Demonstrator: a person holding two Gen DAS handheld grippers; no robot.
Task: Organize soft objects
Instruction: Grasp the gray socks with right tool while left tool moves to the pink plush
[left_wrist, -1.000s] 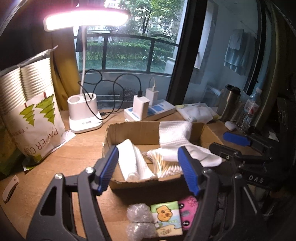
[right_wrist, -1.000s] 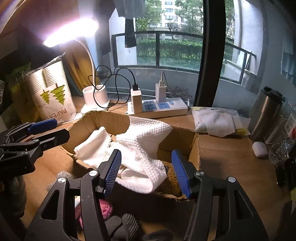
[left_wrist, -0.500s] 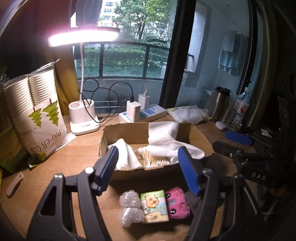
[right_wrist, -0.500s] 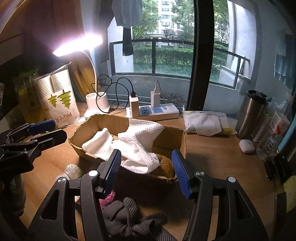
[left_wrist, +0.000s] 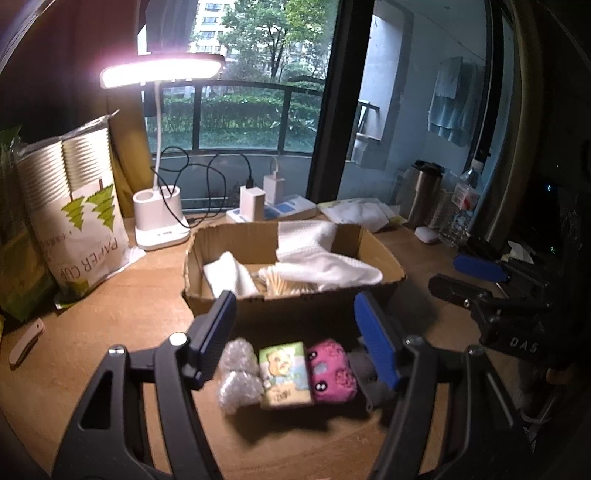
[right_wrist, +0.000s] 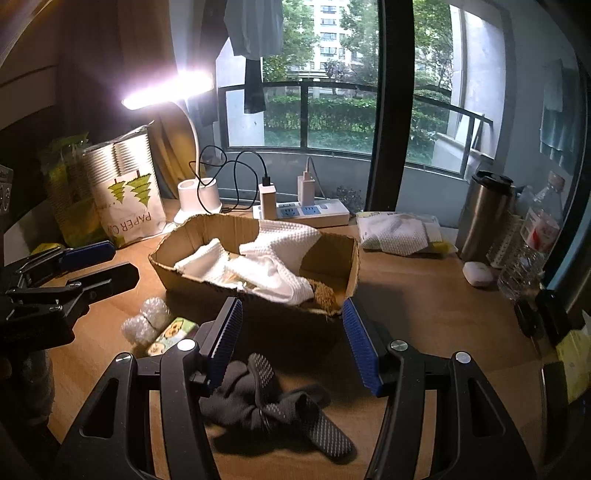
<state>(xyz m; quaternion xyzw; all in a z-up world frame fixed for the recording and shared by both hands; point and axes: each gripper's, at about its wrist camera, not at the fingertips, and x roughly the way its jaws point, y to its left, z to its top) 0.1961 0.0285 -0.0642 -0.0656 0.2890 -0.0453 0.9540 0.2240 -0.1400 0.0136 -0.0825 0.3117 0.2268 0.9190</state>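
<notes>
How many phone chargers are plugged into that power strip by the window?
2. A charger with a black cable stands at the left end of the power strip; a white-cabled charger stands just right of it. None seem hidden.

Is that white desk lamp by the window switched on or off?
On. The white desk lamp has a brightly glowing head in the left wrist view, and it flares in the right wrist view too.
</notes>
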